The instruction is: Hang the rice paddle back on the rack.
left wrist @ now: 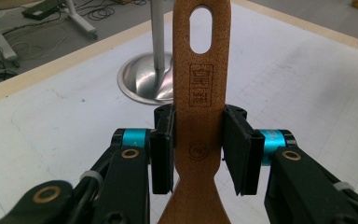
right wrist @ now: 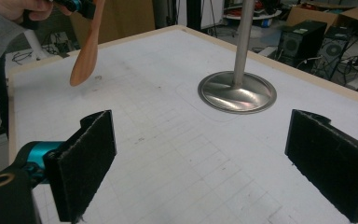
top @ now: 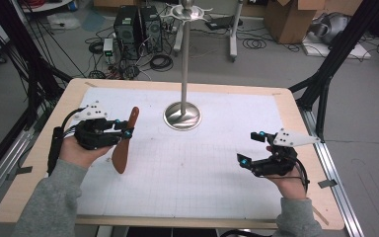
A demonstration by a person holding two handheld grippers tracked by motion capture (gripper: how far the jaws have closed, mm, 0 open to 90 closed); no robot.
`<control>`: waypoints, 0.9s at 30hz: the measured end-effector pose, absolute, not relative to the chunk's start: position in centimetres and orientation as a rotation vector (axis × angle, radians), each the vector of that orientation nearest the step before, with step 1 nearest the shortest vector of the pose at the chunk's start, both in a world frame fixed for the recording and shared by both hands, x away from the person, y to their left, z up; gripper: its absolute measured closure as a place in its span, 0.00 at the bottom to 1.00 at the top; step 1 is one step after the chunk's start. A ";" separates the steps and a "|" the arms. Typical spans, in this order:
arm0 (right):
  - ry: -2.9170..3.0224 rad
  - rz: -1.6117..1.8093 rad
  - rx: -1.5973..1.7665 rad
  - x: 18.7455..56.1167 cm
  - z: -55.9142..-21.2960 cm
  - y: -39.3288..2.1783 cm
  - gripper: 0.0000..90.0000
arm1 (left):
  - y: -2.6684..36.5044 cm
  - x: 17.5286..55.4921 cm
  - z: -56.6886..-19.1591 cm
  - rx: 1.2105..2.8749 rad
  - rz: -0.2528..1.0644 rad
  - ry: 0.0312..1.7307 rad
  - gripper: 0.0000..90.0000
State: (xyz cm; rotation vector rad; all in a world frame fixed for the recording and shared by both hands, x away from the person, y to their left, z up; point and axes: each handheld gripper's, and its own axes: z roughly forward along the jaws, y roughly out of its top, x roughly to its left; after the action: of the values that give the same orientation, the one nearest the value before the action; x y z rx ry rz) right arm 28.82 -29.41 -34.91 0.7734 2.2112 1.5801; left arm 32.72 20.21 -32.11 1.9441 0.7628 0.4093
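White table mat [top: 202, 168], one wooden spatula [top: 124, 140], one metal stand [top: 182, 114], two grippers

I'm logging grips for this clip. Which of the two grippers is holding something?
The left gripper, shut on the brown wooden spatula at its handle. The right gripper stands open over the white table mat, with nothing between its pads.

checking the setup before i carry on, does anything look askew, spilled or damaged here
Nothing stands out. The wooden spatula sits squarely in the left claw, clear of the table. The metal stand is upright, and the right claw is open.
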 end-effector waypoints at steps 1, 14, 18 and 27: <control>2.211 1.582 0.769 28.8 -34.9 -29.4 0.08 | 20.2 32.7 -32.1 1.944 0.409 0.763 0.72; 2.214 1.592 0.769 28.9 -34.9 -29.3 0.08 | 20.4 34.5 -30.6 1.916 0.395 0.775 0.73; 2.212 1.597 0.762 28.9 -34.9 -29.4 0.08 | 20.2 34.9 -29.9 1.903 0.416 0.759 0.73; 2.207 1.604 0.762 29.1 -34.9 -29.5 0.08 | 20.1 36.3 -29.0 1.915 0.409 0.745 0.72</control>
State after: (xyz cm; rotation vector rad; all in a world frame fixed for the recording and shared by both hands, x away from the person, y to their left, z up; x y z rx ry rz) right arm 29.06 -29.48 -34.92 0.7624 2.2068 1.6035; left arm 36.31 20.07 -28.98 1.9153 0.7450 0.4093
